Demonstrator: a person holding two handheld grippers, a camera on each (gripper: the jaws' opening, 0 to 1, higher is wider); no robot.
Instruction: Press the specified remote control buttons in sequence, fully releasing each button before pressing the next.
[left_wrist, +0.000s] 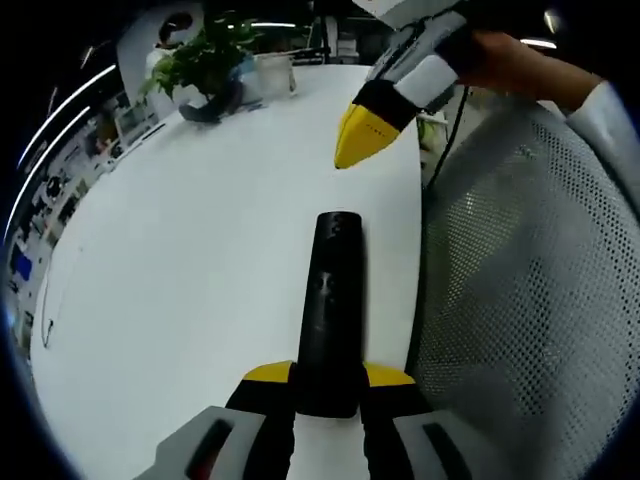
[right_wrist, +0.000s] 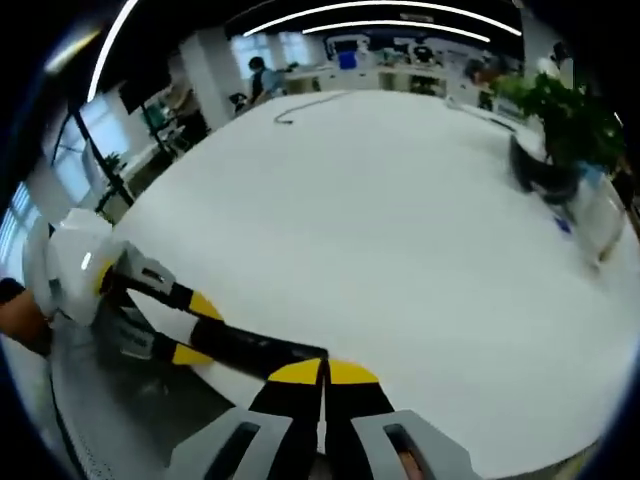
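Left claw: my left claw (left_wrist: 327, 385) has its yellow-tipped jaws closed on the near end of the remote (left_wrist: 329, 310); from the right gripper view I see it (right_wrist: 190, 330) coming in from the left, gripping the remote (right_wrist: 260, 350) by one end.
Remote: black, long and slim, pointing away from my left claw over the counter (left_wrist: 200, 230), close to the counter's edge. I cannot tell whether it touches the surface. Its buttons are too dim to make out.
Right claw: my right claw (right_wrist: 323, 375) has its jaws pressed together with nothing between them, tips just beside the far end of the remote. In the left gripper view it (left_wrist: 358, 138) hangs beyond the remote's far end, apart from it.
Chair: a white mesh chair (left_wrist: 530, 300) stands just beside the remote, off the counter's edge.
Plant: a potted plant (left_wrist: 205, 70) sits well beyond the remote, across the counter.
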